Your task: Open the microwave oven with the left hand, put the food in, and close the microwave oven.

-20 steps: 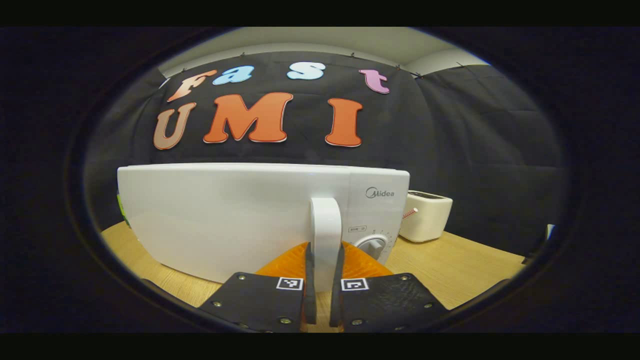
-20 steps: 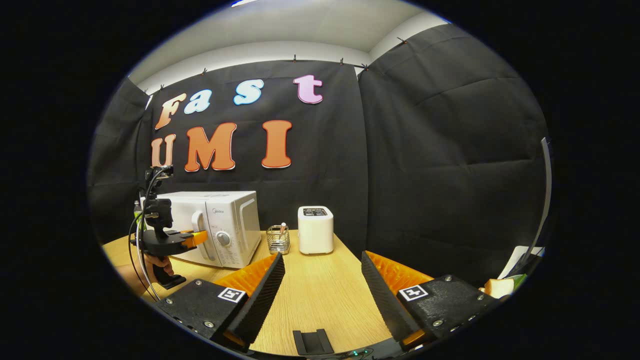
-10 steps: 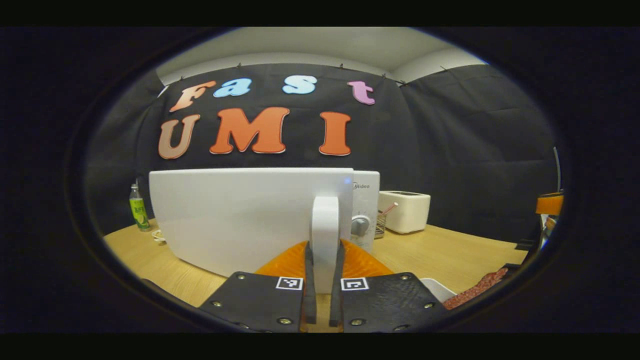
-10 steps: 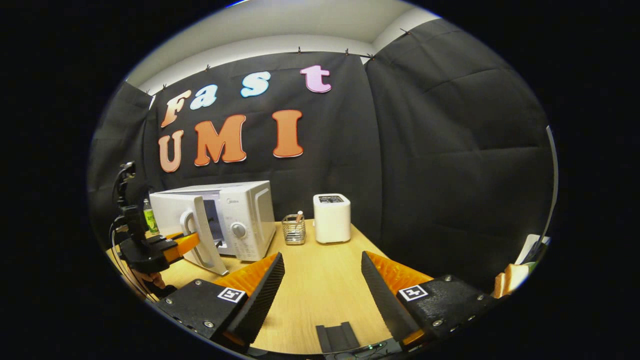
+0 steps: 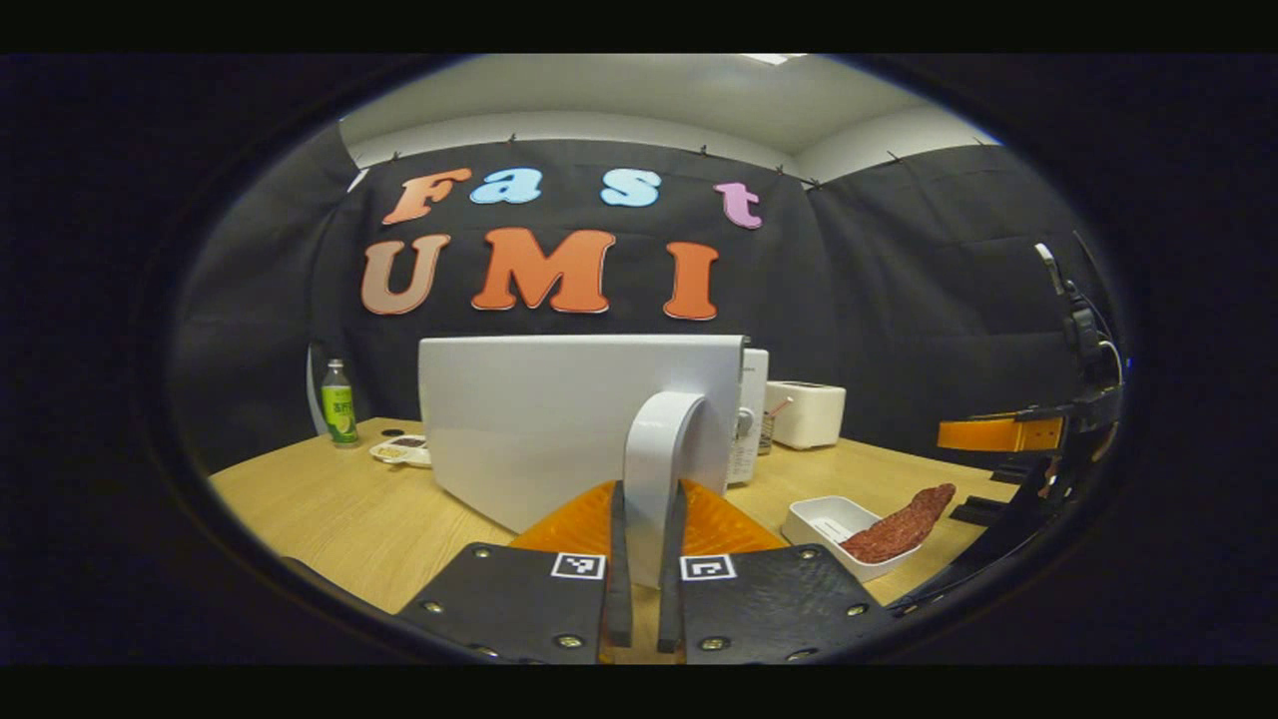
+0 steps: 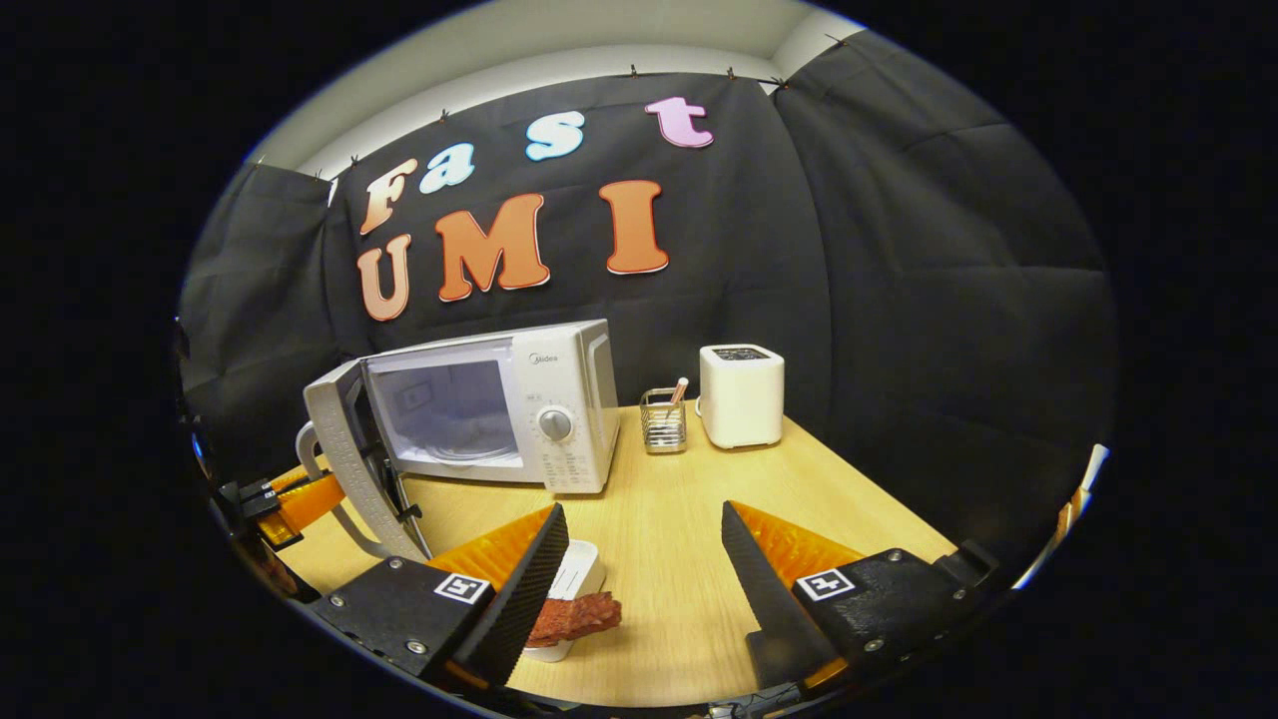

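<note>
Left tool [image 5: 639, 584] closed on door handle [image 5: 651, 469]; both fingers pressed against handle sides. Microwave door [image 6: 361, 469] swung wide, cavity [image 6: 449, 409] exposed. Right tool [image 6: 639, 579] held open, nothing gripped. Food [image 6: 571, 617] seen just below right tool's left finger, resting on small white dish [image 5: 834, 519] on tabletop [image 6: 679, 519]. Advised: door pulled along hinge arc, not straight back; grip kept square on handle; door left fully clear before food is lifted toward cavity.
</note>
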Demonstrator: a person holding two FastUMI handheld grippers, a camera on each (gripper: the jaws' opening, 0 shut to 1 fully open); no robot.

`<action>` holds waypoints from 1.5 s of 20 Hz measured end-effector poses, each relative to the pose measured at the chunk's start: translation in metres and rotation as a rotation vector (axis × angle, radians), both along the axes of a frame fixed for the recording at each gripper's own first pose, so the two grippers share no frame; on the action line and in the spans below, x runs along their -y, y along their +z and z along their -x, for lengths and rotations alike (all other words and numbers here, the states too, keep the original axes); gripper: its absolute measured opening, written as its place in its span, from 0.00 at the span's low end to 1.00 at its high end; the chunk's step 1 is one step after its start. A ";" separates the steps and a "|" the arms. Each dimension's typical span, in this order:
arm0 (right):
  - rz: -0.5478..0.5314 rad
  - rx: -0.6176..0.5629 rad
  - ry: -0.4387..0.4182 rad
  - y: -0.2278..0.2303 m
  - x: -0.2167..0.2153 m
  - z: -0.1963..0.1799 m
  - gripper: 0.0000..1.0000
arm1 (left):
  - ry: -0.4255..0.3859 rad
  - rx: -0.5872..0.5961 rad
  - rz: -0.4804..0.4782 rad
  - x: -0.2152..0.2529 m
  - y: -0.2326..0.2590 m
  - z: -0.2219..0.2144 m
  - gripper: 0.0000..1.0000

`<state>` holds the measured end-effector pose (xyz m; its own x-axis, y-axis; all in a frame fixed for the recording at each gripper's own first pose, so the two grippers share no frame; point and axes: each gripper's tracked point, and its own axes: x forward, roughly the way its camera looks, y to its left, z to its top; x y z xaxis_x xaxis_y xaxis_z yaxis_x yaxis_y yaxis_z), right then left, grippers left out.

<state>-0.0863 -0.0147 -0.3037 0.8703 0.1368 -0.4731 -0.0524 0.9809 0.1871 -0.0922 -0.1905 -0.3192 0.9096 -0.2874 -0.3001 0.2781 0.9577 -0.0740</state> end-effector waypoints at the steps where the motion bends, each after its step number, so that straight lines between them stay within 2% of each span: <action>1: -0.014 -0.008 -0.003 -0.003 -0.006 0.002 0.96 | 0.015 0.008 -0.003 -0.013 0.004 0.007 0.12; 7: -0.095 -0.102 -0.062 -0.029 -0.030 0.009 0.95 | 0.122 0.102 -0.049 -0.104 0.022 0.035 0.14; 9: -0.135 -0.116 -0.095 -0.030 -0.034 0.008 0.95 | 0.162 0.107 -0.045 -0.133 0.022 0.038 0.10; 10: -0.148 -0.126 -0.103 -0.033 -0.037 0.010 0.95 | 0.177 0.104 -0.038 -0.147 0.024 0.040 0.13; 11: -0.156 -0.137 -0.116 -0.035 -0.037 0.010 0.94 | 0.188 0.101 -0.034 -0.161 0.025 0.041 0.09; 12: -0.158 -0.145 -0.127 -0.037 -0.038 0.011 0.94 | 0.197 0.100 -0.031 -0.175 0.026 0.040 0.09; 14: -0.167 -0.172 -0.178 -0.045 -0.032 0.013 0.94 | 0.192 0.094 -0.013 -0.194 0.025 0.044 0.11; 15: -0.194 -0.199 -0.208 -0.051 -0.030 0.014 0.94 | 0.178 0.096 -0.015 -0.200 0.026 0.043 0.08; 17: -0.291 -0.249 -0.219 -0.058 -0.043 0.023 0.94 | 0.138 0.105 -0.045 -0.208 0.027 0.039 0.11; 18: -0.326 -0.267 -0.224 -0.059 -0.049 0.028 0.93 | 0.121 0.114 -0.062 -0.215 0.028 0.040 0.08; 19: -0.342 -0.277 -0.236 -0.061 -0.049 0.032 0.93 | 0.109 0.116 -0.078 -0.222 0.029 0.039 0.11; 20: -0.349 -0.278 -0.248 -0.064 -0.049 0.035 0.93 | 0.104 0.120 -0.090 -0.231 0.028 0.039 0.07; 21: -0.353 -0.282 -0.263 -0.067 -0.047 0.036 0.92 | 0.108 0.114 -0.086 -0.240 0.030 0.038 0.16; 22: -0.368 -0.292 -0.278 -0.070 -0.047 0.037 0.88 | 0.099 0.097 -0.069 -0.245 0.027 0.038 0.16; 23: -0.391 -0.296 -0.288 -0.070 -0.047 0.037 0.86 | 0.106 0.089 -0.052 -0.247 0.028 0.038 0.34; 24: -0.416 -0.290 -0.305 -0.067 -0.045 0.036 0.81 | 0.118 0.093 -0.042 -0.253 0.032 0.038 0.36; 25: -0.433 -0.281 -0.313 -0.066 -0.045 0.035 0.77 | 0.131 0.091 -0.056 -0.257 0.033 0.042 0.46; 26: -0.432 -0.282 -0.327 -0.067 -0.042 0.035 0.67 | 0.151 0.082 -0.080 -0.265 0.029 0.047 0.46; 27: -0.419 -0.296 -0.332 -0.071 -0.041 0.036 0.62 | 0.167 0.074 -0.090 -0.270 0.027 0.050 0.58; 28: -0.412 -0.312 -0.347 -0.074 -0.039 0.037 0.41 | 0.189 0.072 -0.095 -0.276 0.029 0.054 0.61; 29: -0.416 -0.322 -0.359 -0.074 -0.037 0.035 0.53 | 0.210 0.067 -0.104 -0.281 0.029 0.054 0.63; 30: -0.442 -0.325 -0.369 -0.068 -0.036 0.034 0.30 | 0.234 0.059 -0.121 -0.288 0.028 0.054 0.65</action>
